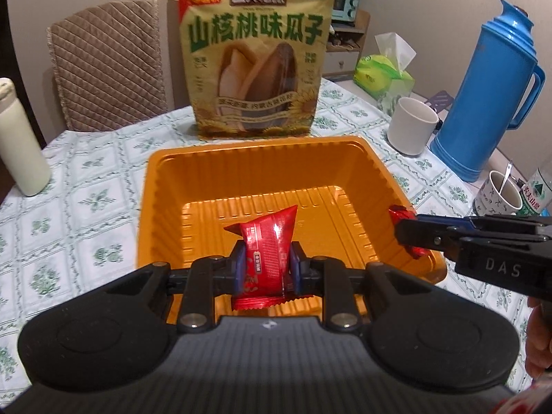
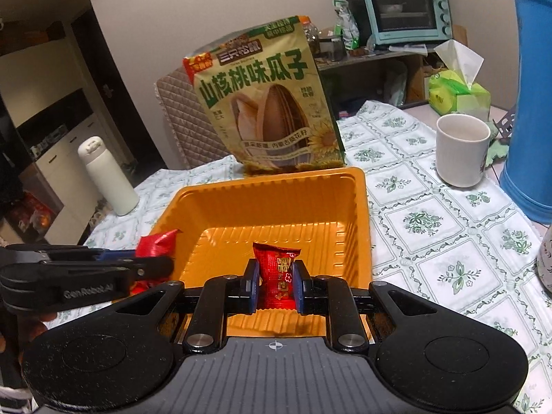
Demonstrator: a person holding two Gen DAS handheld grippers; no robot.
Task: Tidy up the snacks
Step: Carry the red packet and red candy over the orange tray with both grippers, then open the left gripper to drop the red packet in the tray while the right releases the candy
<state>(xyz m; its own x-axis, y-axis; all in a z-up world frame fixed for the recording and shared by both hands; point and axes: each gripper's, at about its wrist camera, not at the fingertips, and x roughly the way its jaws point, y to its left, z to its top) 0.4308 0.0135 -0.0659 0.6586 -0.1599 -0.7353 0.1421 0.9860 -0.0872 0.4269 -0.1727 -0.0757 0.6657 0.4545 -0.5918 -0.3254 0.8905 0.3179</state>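
Nearest the lens, the left hand-held gripper (image 1: 267, 269) has its blue pads pinched tight on a small red foil snack packet with pale print (image 1: 267, 241), held upright over the near edge of the ribbed orange plastic tray (image 1: 241, 158); the right hand-held gripper (image 2: 275, 281) is likewise clamped shut on a second red foil packet with gold lettering (image 2: 276, 272), poised above the tray's near wall; each gripper shows from the side in the other's view, coming in over opposite sides of the tray.

The step in hand looks to be dropping both packets into the tray; to do it well, carry each one further past the rim so it hangs over the flat floor, lower it close, then release, keeping the two grippers apart so the packets do not collide or catch the ridged wall.

The packets are glossy, crinkled and puffed, with crimped ends; light and slippery, I judge. The tray appears bare inside and sits on the floral-patterned surface (image 1: 86, 179), just before a tall sunflower-seed bag (image 1: 255, 62).
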